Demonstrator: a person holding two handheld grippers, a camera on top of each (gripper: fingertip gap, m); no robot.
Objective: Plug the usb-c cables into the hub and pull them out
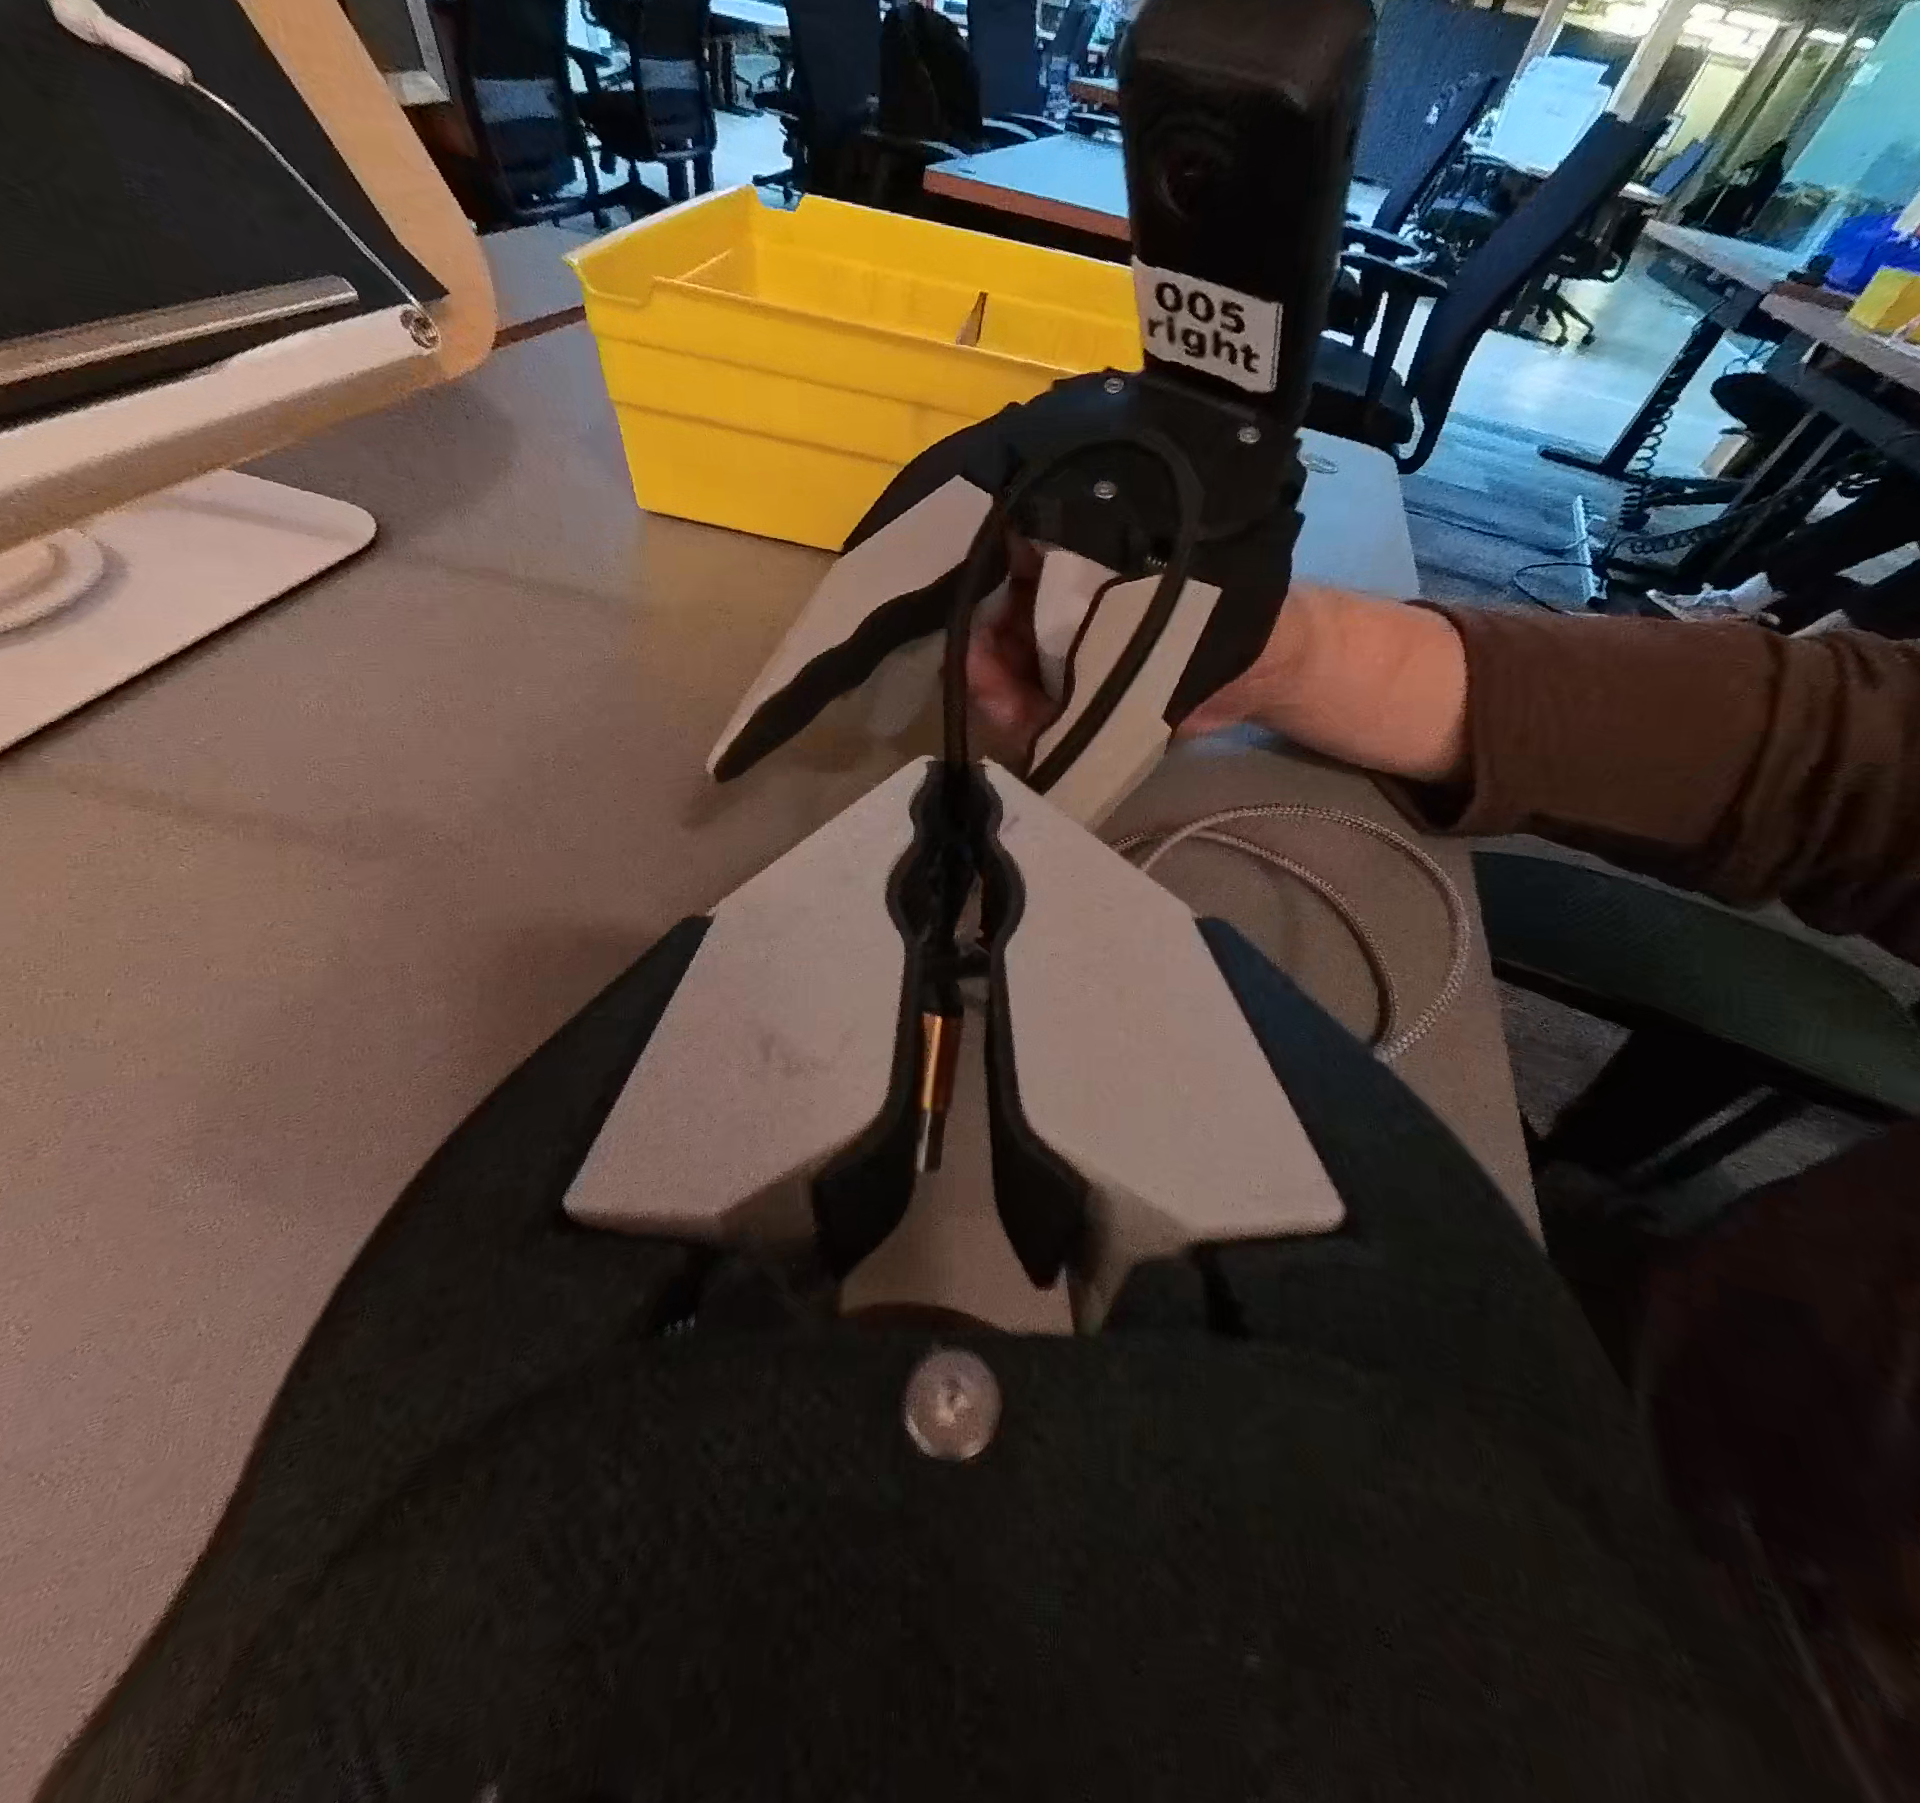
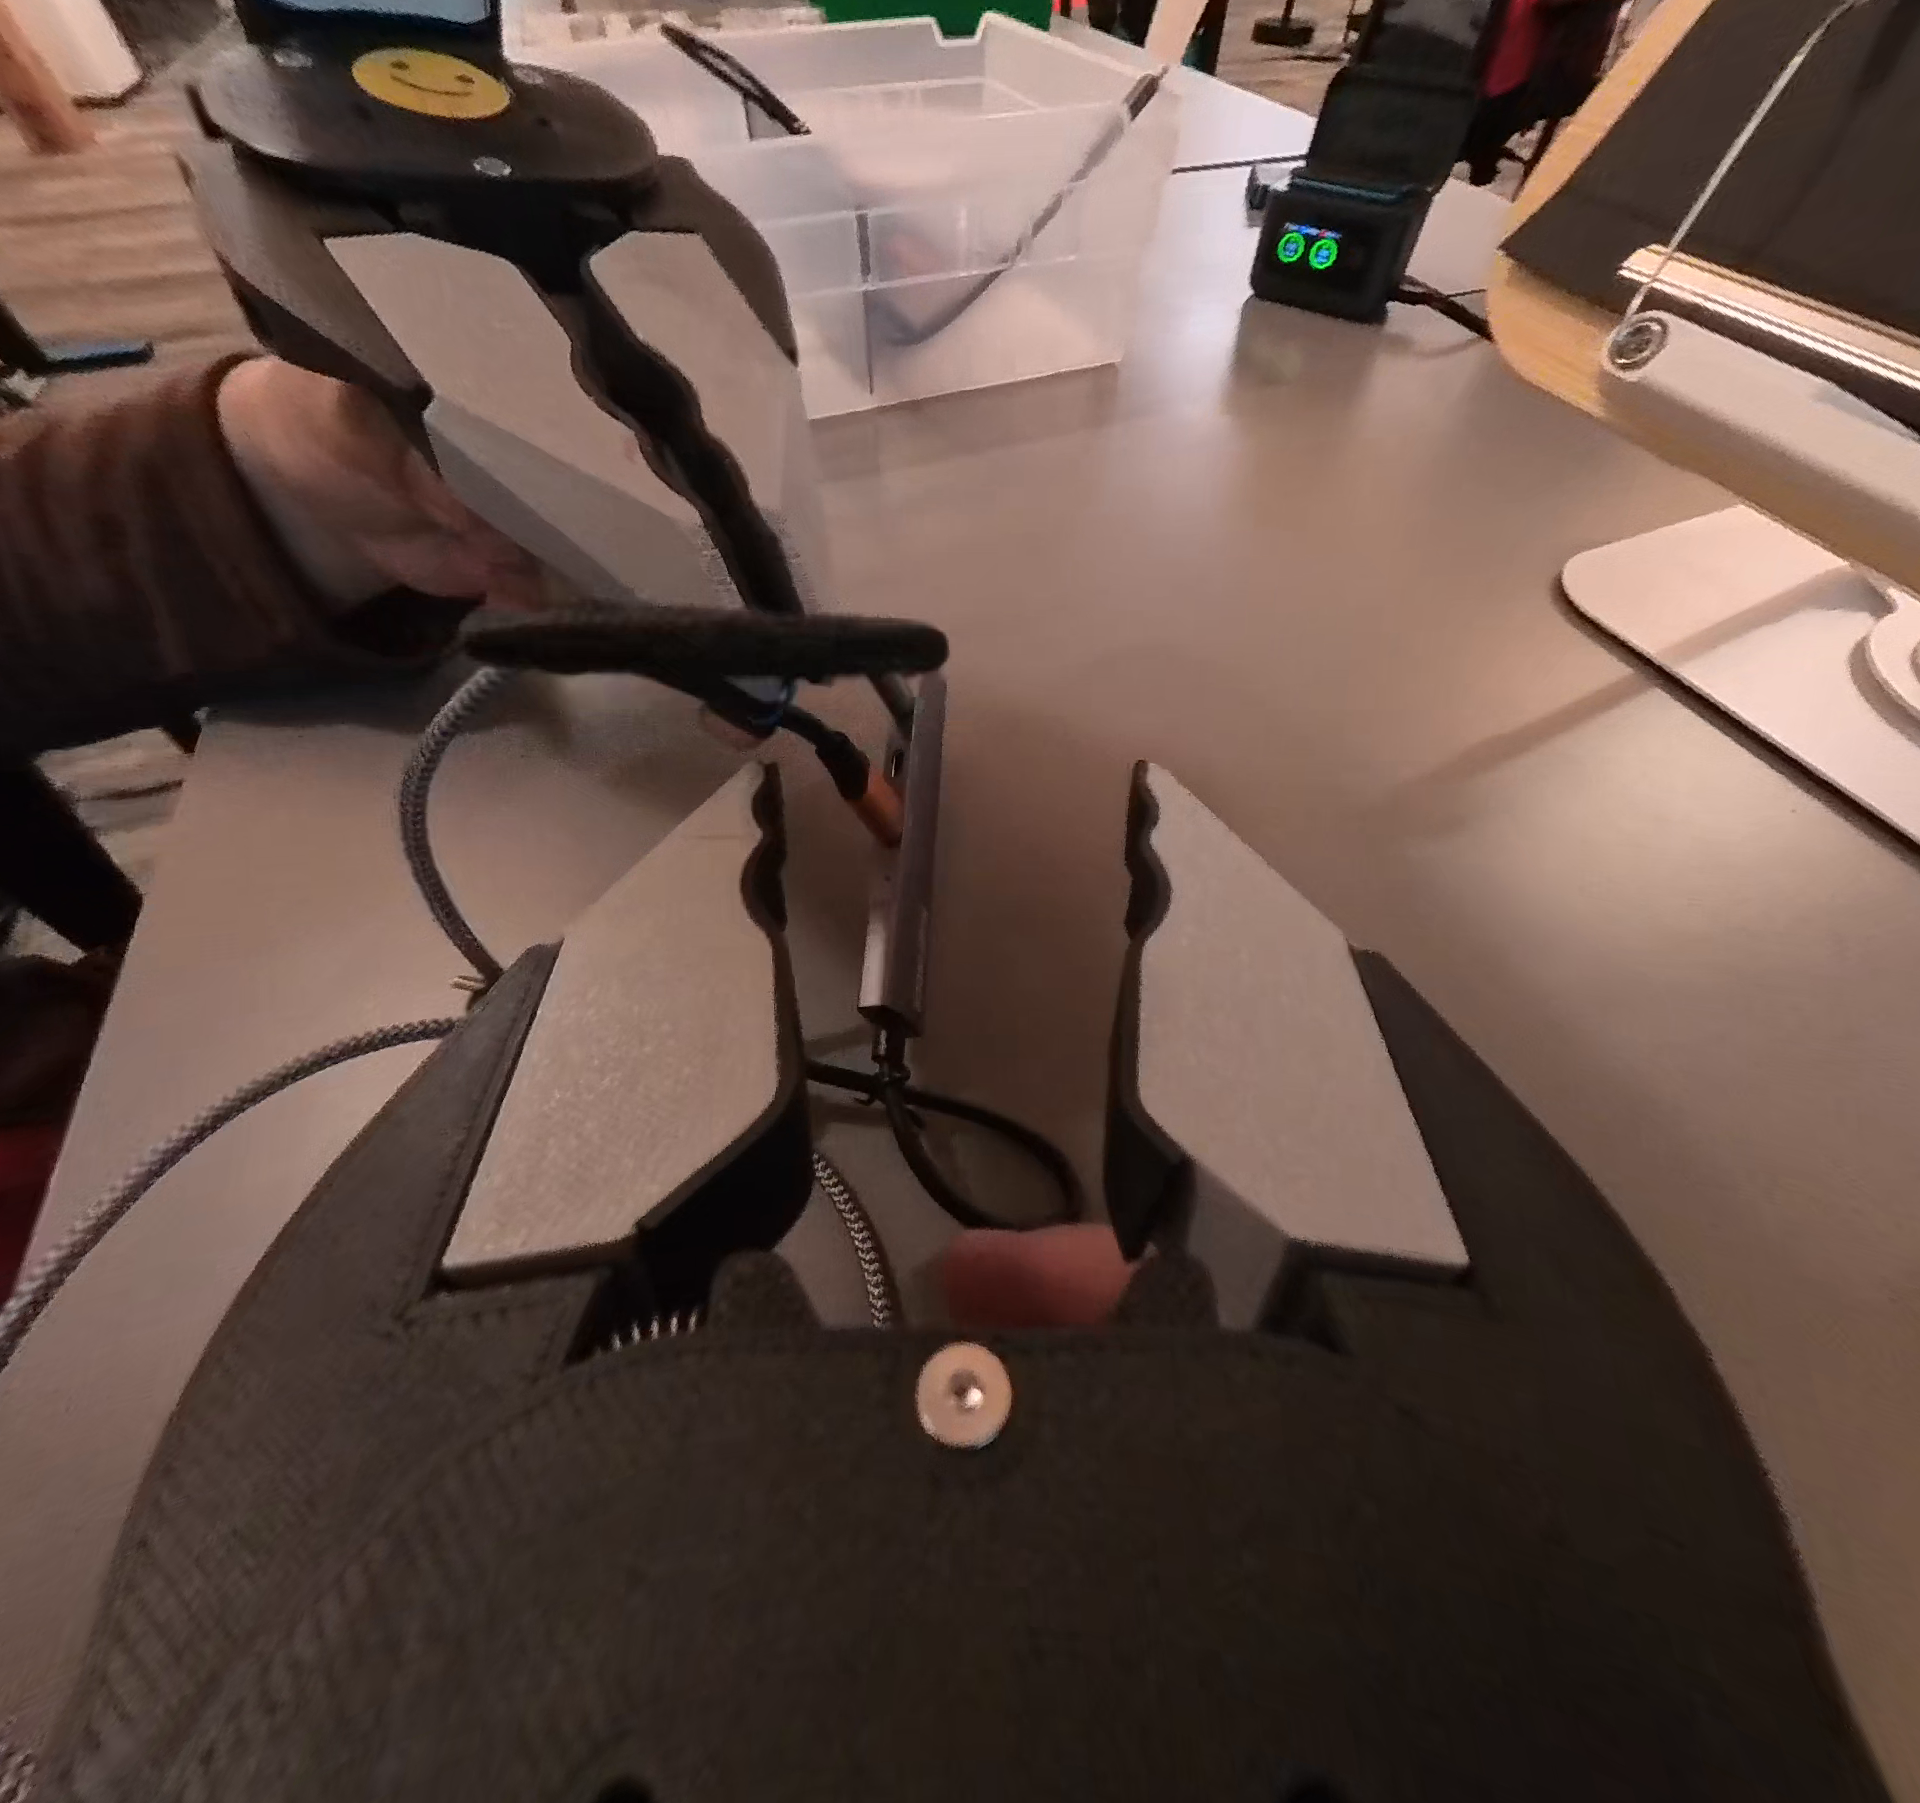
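My left gripper (image 1: 956,782) is shut on a black usb-c cable (image 1: 961,631) just behind its orange plug (image 1: 938,1052). The cable loops up in front of it. In the right wrist view the left gripper (image 2: 779,600) comes in from the upper left and holds the orange plug (image 2: 878,808) with its tip against the side of the slim grey hub (image 2: 909,880). I cannot tell if the plug is seated. My right gripper (image 2: 951,777) is open, with the hub standing on edge between its fingers, untouched. It also shows open in the left wrist view (image 1: 920,787). The hub is hidden there.
A braided grey cable (image 2: 431,818) curls on the table left of the hub. A yellow bin (image 1: 831,371) and a monitor stand (image 1: 156,569) are beyond. A clear plastic bin (image 2: 935,226), a small black device with a lit screen (image 2: 1320,257) and the monitor base (image 2: 1745,631) stand around. Left tips to right tips: about 4 cm.
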